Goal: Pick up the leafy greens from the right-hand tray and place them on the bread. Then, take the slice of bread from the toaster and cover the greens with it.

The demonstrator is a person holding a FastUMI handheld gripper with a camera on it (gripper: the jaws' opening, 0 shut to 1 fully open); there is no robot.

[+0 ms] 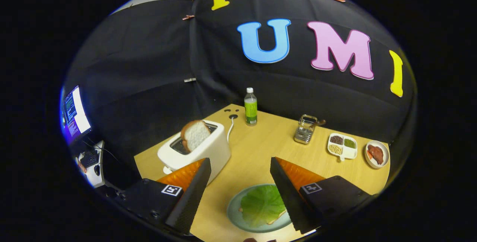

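The gripper (240, 169) hangs with its 2 fingers wide apart, holding nothing. Between them, the leafy greens (262, 204) cover bread on a plate (234, 212). Another bread slice (194, 134) stands in the toaster (197, 152), beyond the left finger.

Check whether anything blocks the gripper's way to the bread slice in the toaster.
Nothing visible does. The open gripper hovers over the leafy greens on the plate; the bread slice sticks up from the toaster just beyond its fingers, with only bare table between.
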